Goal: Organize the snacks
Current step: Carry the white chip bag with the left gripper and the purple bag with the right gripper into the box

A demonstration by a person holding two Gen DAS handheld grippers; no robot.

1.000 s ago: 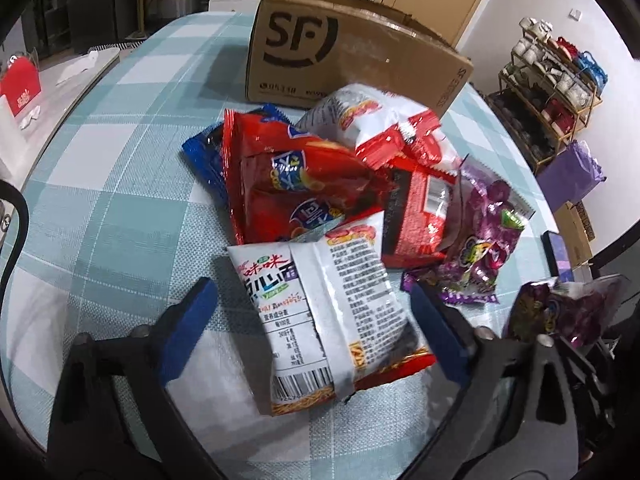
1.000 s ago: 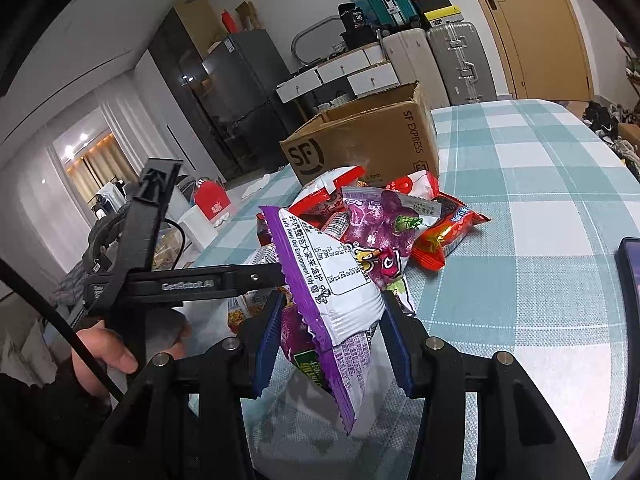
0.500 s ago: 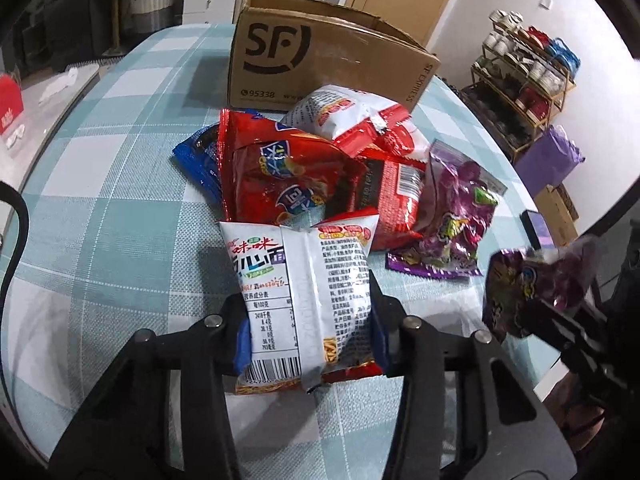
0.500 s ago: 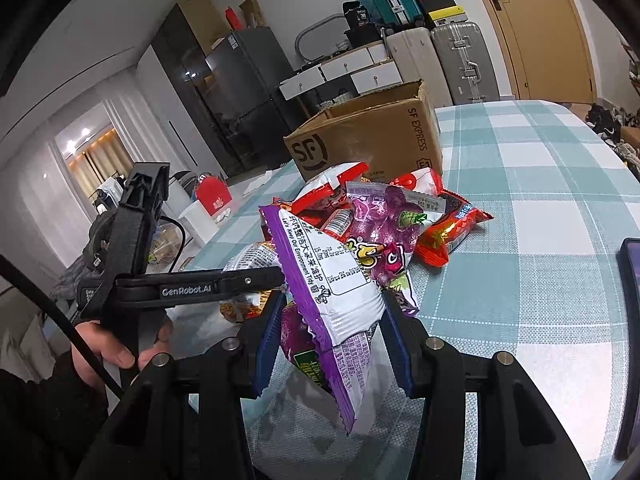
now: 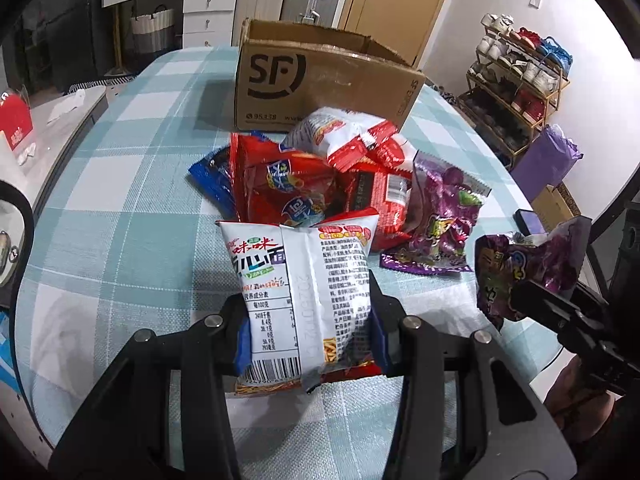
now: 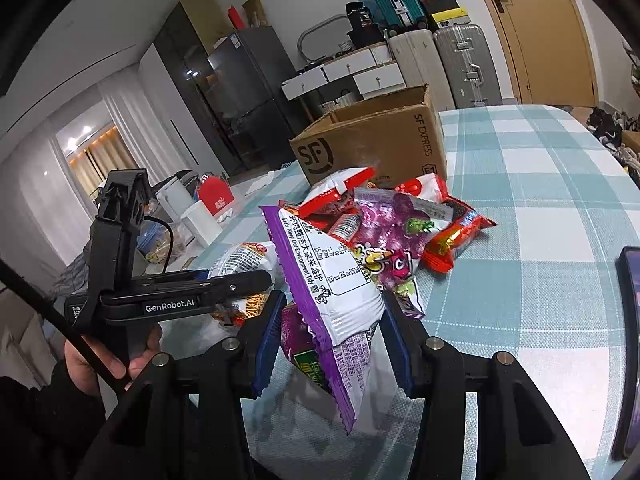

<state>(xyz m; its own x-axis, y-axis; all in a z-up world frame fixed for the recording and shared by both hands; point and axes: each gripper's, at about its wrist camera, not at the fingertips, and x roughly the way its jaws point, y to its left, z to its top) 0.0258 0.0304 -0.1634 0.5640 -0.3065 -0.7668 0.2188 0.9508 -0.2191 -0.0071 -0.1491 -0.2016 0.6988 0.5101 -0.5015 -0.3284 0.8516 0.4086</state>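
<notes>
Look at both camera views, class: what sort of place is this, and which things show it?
Most likely a lived-in home, perhaps a dining or living area. A checked-cloth table holds the snacks, a shoe rack stands by the wall, and suitcases sit near a fridge and a wooden door.

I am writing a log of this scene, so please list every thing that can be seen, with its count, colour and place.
White noodle snack packet: one, white with red edge, between the left gripper's fingers.
Purple candy packet: one, purple and white, between the right gripper's fingers.
Pile of snack packets: several, red, blue, white, purple, mid-table before the box.
Brown cardboard box: one, open, behind the pile.
Checked tablecloth: one, teal and white, over the table.
Dark phone: one, table's right edge.
Silver suitcases: two, by the door.
Left gripper: black, blue pads, shut.
Right gripper: black, blue pads, shut.
</notes>
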